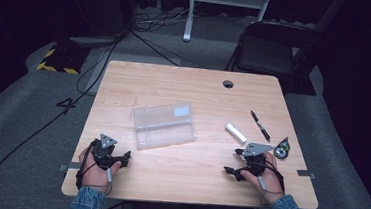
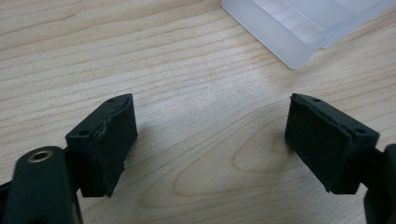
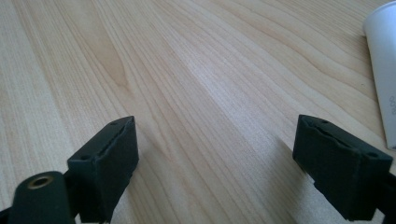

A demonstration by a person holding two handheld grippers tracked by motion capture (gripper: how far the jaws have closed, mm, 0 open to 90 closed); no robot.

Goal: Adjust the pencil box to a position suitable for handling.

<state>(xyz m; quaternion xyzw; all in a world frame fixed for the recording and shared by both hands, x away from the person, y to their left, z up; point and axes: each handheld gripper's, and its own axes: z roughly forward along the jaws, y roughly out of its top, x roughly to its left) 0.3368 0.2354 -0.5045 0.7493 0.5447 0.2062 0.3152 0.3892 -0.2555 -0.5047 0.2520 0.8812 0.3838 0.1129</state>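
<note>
Wood table (image 1: pixel 177 179) stands on grey carpet in a dark room, chair (image 1: pixel 273 48) behind; left gripper (image 1: pixel 125 160) rests released, empty; clear box (image 1: pixel 164 125) lies mid-table, seemingly empty; white tube (image 1: pixel 236 132), pen (image 1: pixel 260 125); right gripper (image 1: pixel 232 172) rests released, empty.

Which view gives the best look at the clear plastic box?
The high view: the clear plastic box lies whole at the table's middle, closed, with both long compartments and a pale label visible. The left gripper view catches just one frosted corner at the top edge. The right gripper view faces bare wood and a white tube.
</note>
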